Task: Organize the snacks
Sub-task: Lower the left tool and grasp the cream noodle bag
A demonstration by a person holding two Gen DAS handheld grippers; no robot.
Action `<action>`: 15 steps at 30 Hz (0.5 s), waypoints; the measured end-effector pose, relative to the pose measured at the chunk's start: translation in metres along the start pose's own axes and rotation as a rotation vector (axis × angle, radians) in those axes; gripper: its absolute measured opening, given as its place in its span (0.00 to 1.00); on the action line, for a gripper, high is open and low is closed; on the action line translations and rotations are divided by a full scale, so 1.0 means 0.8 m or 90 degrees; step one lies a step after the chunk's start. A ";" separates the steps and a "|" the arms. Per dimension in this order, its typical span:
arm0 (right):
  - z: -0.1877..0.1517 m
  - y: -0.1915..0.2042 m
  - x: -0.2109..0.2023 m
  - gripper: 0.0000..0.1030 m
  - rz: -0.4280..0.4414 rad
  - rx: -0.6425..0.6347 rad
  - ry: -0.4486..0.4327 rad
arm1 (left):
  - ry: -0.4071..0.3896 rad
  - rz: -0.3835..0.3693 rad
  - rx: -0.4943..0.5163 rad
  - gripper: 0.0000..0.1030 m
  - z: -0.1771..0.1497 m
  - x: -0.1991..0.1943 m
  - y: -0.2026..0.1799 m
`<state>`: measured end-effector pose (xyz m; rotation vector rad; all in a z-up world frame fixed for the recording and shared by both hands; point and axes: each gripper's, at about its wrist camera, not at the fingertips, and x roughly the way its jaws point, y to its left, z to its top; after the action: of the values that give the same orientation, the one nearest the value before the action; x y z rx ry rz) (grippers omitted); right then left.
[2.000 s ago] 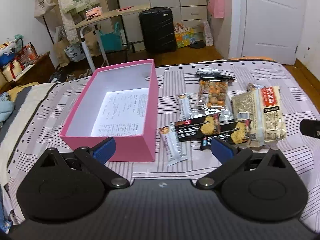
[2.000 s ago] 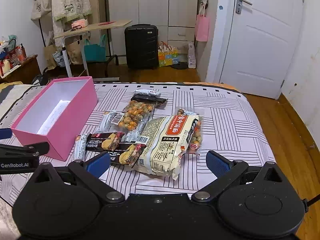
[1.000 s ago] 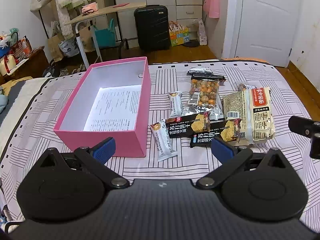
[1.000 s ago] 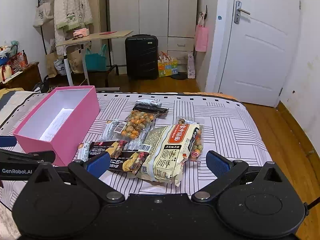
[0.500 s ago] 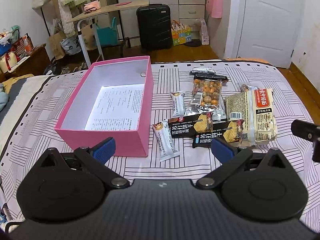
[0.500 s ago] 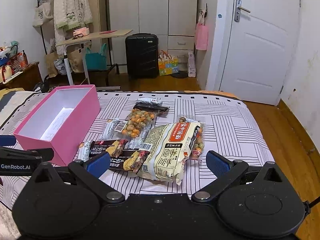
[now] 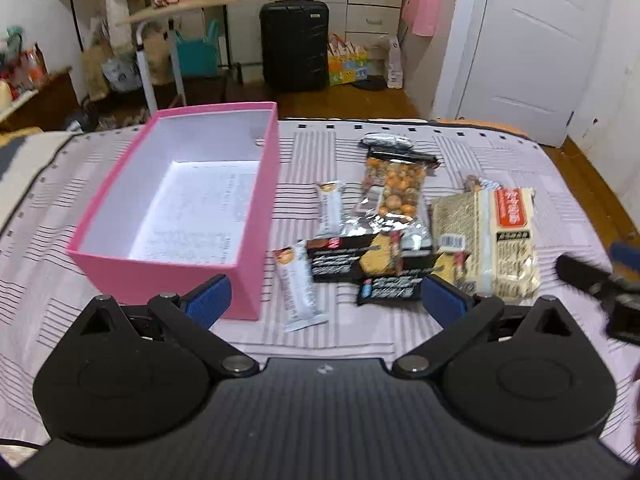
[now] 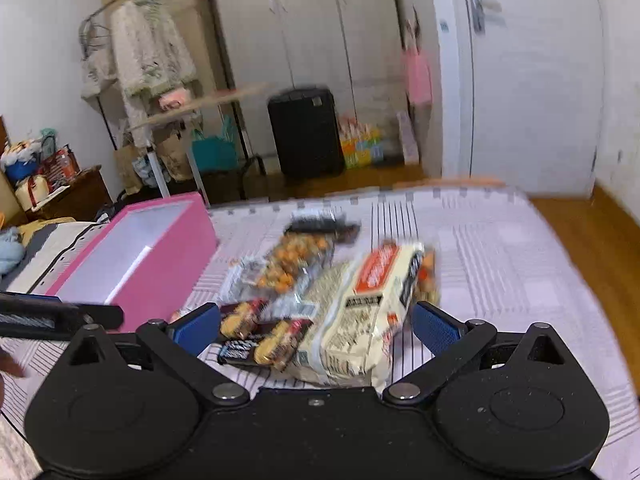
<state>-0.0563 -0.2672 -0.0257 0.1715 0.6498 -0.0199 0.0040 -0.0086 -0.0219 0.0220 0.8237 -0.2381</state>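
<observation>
An open pink box (image 7: 256, 200) with white paper inside sits on the striped bed, left of a cluster of snacks. The snacks are a big cream noodle pack (image 7: 496, 240), a clear bag of orange nuts (image 7: 396, 192), two dark cracker packs (image 7: 352, 260), and two white bars (image 7: 300, 292). My left gripper (image 7: 324, 300) is open and empty, held above the near white bar. My right gripper (image 8: 316, 324) is open and empty, close over the noodle pack (image 8: 360, 312) and cracker packs (image 8: 260, 336). The pink box (image 8: 160, 264) lies to its left.
The bed (image 7: 360, 144) ends at a wooden floor (image 7: 592, 184) on the right. Beyond the far edge stand a black suitcase (image 7: 294, 44), a folding table (image 7: 200, 4), wardrobes and a white door (image 7: 532, 40). The right gripper shows at the right edge (image 7: 592, 280).
The right gripper has moved forward and down toward the noodle pack, tilting, with motion blur. The left gripper has moved slightly closer to the snacks. Both stay open.
</observation>
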 end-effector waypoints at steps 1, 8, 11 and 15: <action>0.002 -0.007 0.009 0.94 0.002 0.010 0.012 | -0.001 -0.011 -0.002 0.99 0.004 0.006 -0.004; 0.004 -0.031 0.066 0.89 -0.004 -0.010 0.064 | 0.030 -0.100 0.004 0.96 0.054 0.076 -0.042; -0.002 -0.036 0.086 0.84 -0.002 -0.020 0.075 | 0.048 -0.142 0.016 0.92 0.068 0.115 -0.065; -0.010 -0.051 0.112 0.65 0.007 0.001 0.100 | 0.090 -0.201 0.007 0.83 0.074 0.172 -0.085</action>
<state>0.0076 -0.3029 -0.0923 0.1802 0.8055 0.0037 0.1221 -0.1090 -0.0769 -0.0832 0.9660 -0.5439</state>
